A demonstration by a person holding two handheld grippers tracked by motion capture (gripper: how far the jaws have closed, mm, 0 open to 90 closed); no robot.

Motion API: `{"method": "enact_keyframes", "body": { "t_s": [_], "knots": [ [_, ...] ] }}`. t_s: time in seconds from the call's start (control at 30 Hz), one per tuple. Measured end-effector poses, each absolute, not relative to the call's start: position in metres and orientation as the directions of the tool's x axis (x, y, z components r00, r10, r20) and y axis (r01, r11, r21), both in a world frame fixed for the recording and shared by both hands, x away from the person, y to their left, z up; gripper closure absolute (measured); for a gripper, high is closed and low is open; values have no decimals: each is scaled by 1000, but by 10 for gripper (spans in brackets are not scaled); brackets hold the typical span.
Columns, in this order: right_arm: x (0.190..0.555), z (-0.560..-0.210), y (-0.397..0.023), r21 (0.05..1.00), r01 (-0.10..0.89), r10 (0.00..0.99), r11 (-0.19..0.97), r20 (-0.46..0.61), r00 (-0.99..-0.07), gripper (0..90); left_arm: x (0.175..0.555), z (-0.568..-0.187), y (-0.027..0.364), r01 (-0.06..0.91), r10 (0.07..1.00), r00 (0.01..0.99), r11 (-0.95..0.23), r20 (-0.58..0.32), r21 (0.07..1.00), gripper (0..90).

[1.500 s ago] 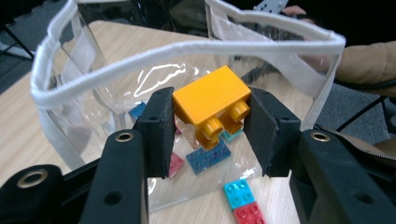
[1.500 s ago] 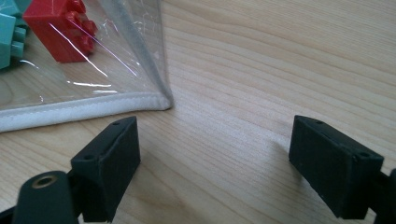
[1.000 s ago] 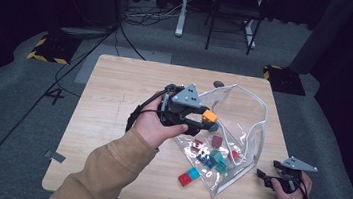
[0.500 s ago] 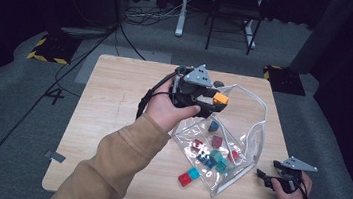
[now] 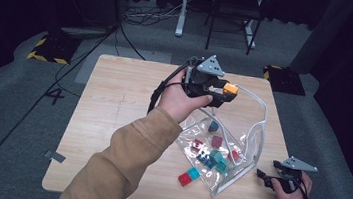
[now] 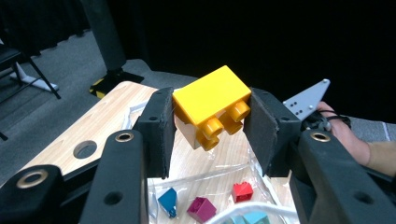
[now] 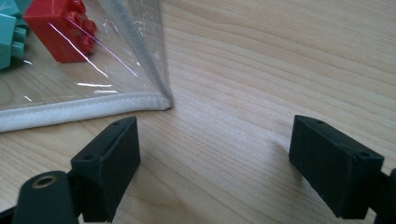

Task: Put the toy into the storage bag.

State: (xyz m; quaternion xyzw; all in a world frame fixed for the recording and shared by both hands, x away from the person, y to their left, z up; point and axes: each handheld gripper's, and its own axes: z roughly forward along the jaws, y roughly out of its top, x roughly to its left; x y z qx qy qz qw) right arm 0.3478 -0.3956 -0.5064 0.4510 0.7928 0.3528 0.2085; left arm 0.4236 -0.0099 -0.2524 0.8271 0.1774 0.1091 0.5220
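My left gripper is shut on a yellow-orange brick, studs toward the camera, held in the air above the open mouth of a clear plastic pouch. Several bricks lie inside the pouch: blue, magenta, red and teal. A red brick and a cyan one lie at the pouch's near corner. My right gripper rests low at the table's right front, jaws open, with bare wood between them, just beside the pouch's white-hemmed corner.
The wooden table has a round hole near its far edge. Beyond the table stand a chair and desk legs, cables on grey carpet, and hazard-striped plates.
My left gripper has carried the yellow-orange brick up and toward the far right, from over the pouch's contents to above its upper rim. The right gripper has stayed put.
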Motion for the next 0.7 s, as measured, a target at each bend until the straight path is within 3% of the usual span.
{"method": "enact_keyframes", "body": {
  "t_s": [0.7],
  "knots": [
    [348,-506,-396,748,565,859,348,-14,-511,165,452,-297,-51,239,408,911,-410,-58,880,542]
  ]
}}
